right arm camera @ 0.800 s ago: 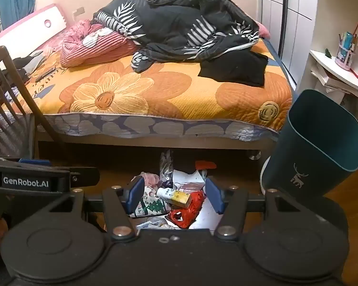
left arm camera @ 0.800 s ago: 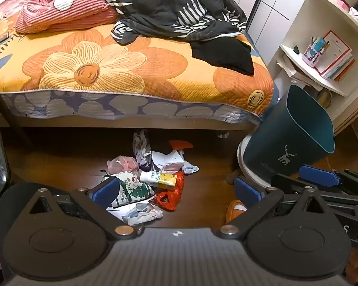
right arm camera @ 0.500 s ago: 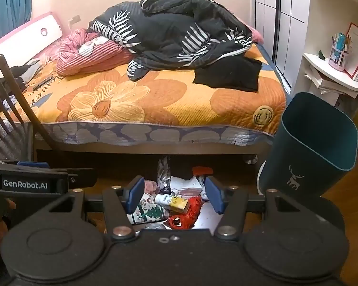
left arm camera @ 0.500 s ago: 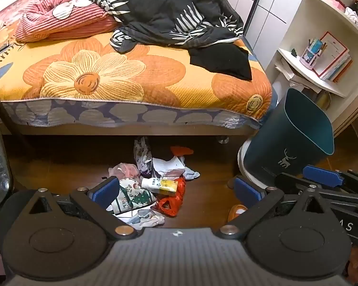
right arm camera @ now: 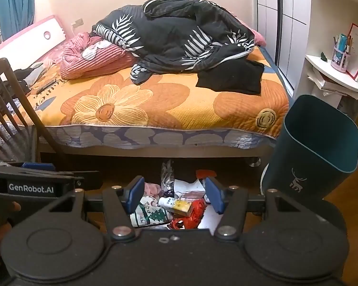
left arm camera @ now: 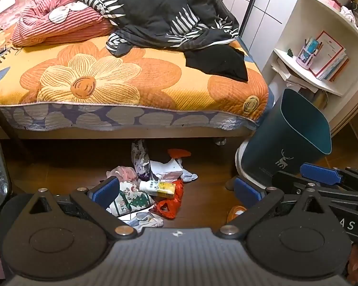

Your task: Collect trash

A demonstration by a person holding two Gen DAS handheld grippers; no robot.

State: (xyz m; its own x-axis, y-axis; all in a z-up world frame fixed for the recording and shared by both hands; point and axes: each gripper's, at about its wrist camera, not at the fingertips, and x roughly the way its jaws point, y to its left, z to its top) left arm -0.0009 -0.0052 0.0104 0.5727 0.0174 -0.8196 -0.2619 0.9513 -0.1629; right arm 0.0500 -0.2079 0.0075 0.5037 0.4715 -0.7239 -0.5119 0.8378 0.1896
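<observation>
- My left gripper (left arm camera: 176, 190): jaws spread wide, blue pads far apart, nothing between them and nothing held. It hangs above the wooden floor (left arm camera: 207, 190), clear of everything.
- My right gripper (right arm camera: 175, 194): jaws parted to a middling gap — narrower than the left — and empty. From its own camera the trash sits framed between the pads but lower down, on the floor, not touched.
- Trash pile (left arm camera: 152, 186): ahead of and below both grippers, at the foot of the bed (left arm camera: 131, 81), partly under its edge. From the left gripper it lies just inside the left pad; the space toward the right pad is bare floor.
- In the pile: a white-and-yellow carton (left arm camera: 158, 188) lying on its side on top; a red plastic wrapper (left arm camera: 170, 205) touching it on the side nearer me; a Christmas-print bag (left arm camera: 128, 201) just left of the carton; crumpled white paper (left arm camera: 167, 166) beyond it; a pink scrap (left arm camera: 123, 172) at the far left.
- Teal bin (left arm camera: 288, 143): forward and to the right of both grippers, tilted with its open mouth up and to the right, deer logo facing me — well apart from the pile.
- Orange scrap (left arm camera: 236, 212): alone on the floor below the left gripper's right pad.
- Black leaf-print quilt (right arm camera: 179, 33) heaped on the bed, beyond everything.
</observation>
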